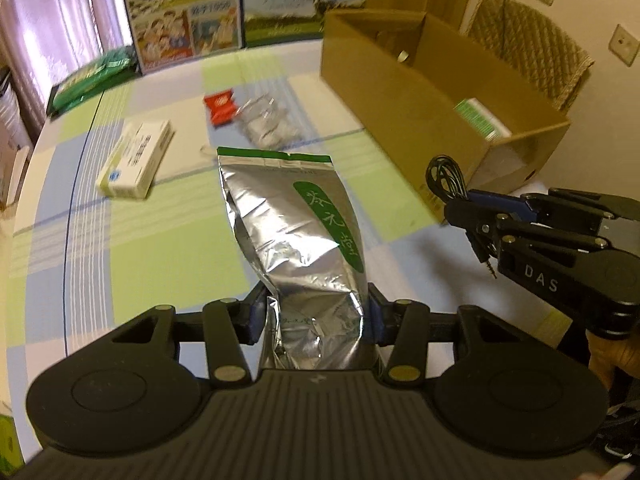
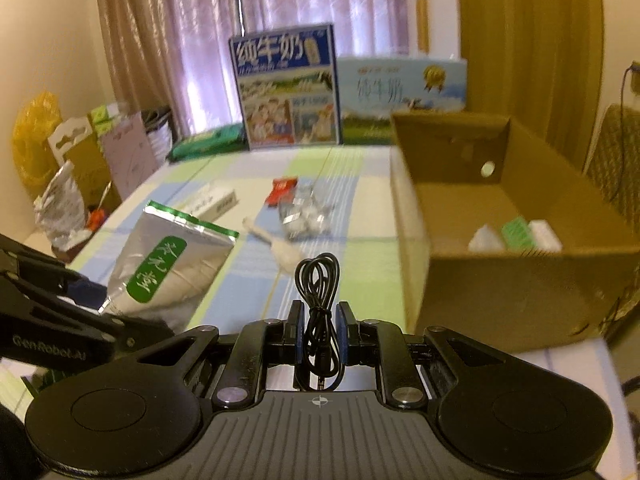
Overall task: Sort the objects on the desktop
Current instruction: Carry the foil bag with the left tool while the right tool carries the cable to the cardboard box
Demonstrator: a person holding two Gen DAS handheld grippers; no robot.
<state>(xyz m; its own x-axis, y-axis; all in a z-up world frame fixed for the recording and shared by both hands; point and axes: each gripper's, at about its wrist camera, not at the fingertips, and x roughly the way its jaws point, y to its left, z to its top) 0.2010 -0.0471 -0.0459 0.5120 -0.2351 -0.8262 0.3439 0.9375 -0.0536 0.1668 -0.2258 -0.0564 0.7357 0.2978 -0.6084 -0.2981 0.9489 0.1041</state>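
Left wrist view shows a crinkled silver foil pouch (image 1: 296, 236) with a green oval label of brushed Chinese characters, pinched at its lower end between the left gripper (image 1: 316, 312) pads and raised above the checked blue-green tablecloth (image 1: 120, 240). Right of it, the right gripper (image 2: 319, 328), marked "DAS", clamps narrowly on a coiled black cable (image 2: 318, 284) with a jack plug. Beyond lie a white carton (image 1: 134, 160), a red packet (image 1: 219, 108) and a clear bag (image 1: 266, 120); the open cardboard box (image 2: 520, 292) sits right, and milk cartons (image 2: 286, 88) reading "纯牛奶" stand far.
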